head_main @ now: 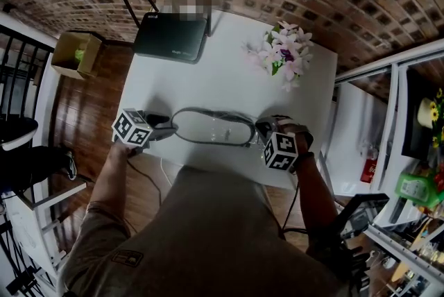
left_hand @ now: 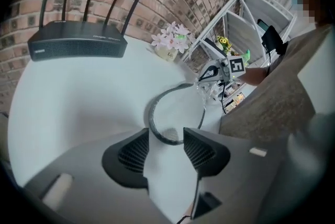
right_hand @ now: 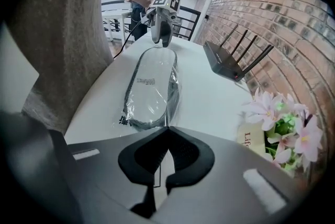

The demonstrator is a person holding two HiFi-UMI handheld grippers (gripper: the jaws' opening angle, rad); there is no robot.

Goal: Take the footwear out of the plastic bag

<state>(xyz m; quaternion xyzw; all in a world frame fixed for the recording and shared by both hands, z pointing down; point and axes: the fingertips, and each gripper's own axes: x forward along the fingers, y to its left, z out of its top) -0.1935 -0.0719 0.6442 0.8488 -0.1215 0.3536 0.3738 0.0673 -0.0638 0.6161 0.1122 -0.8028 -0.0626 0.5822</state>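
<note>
Left hand-held gripper (left_hand: 166, 135) slopes down, jaws apart; right hand-held gripper (right_hand: 167, 130), steeper, pinches plastic bag (right_hand: 152, 87)

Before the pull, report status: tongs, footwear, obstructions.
Left tongs open astride footwear end. Right tongs shut on plastic bag edge. Footwear inside bag, flat on table. Nothing blocking.

White table (head_main: 229, 91) bearing router (head_main: 171, 37), flowers (head_main: 284, 53), footwear (head_main: 208, 128) in plastic bag (head_main: 239, 130).
</note>
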